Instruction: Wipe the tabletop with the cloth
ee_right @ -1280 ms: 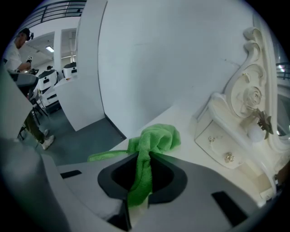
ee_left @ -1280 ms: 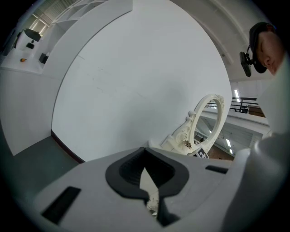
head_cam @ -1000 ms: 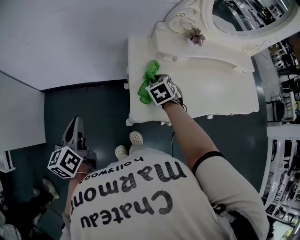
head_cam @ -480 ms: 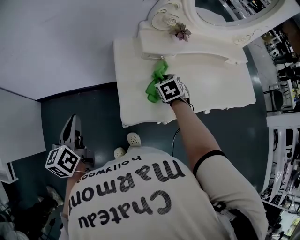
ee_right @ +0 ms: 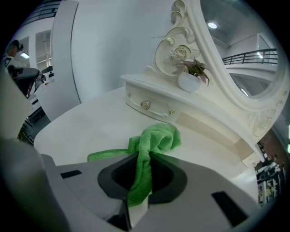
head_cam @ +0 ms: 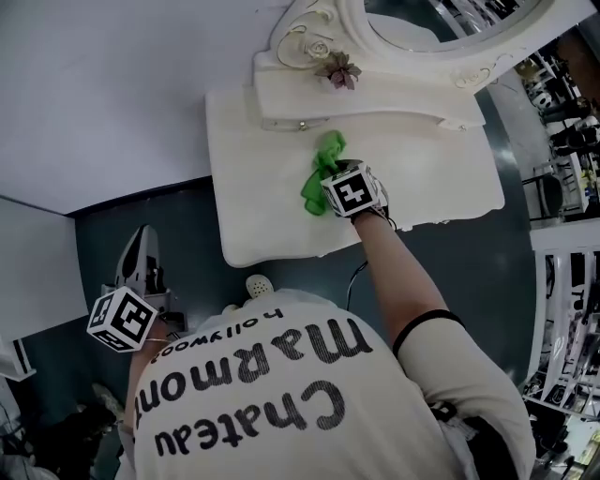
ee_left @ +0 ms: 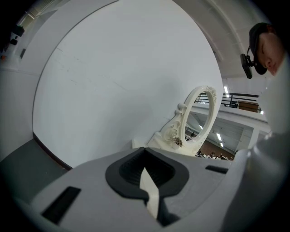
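Observation:
A green cloth (head_cam: 319, 178) lies bunched on the white dressing tabletop (head_cam: 253, 197), just in front of the low drawer unit (head_cam: 366, 98). My right gripper (head_cam: 330, 181) is shut on the cloth's near end and presses it onto the surface. In the right gripper view the cloth (ee_right: 154, 138) runs from between the jaws of the right gripper (ee_right: 142, 165) out onto the tabletop (ee_right: 86, 129). My left gripper (head_cam: 143, 239) hangs low at the person's left side, off the table. Seen in its own view, the left gripper (ee_left: 146, 171) is shut and empty.
An ornate oval mirror (head_cam: 441, 28) stands at the back of the table. A small potted plant (ee_right: 191, 77) sits on the drawer unit (ee_right: 152, 106). A white wall (head_cam: 112, 84) borders the table's left side. Dark floor (head_cam: 169, 225) lies before the front edge.
My right gripper has dragged the cloth rightward, from near the table's left edge toward the middle. The left gripper has stayed at the person's side.

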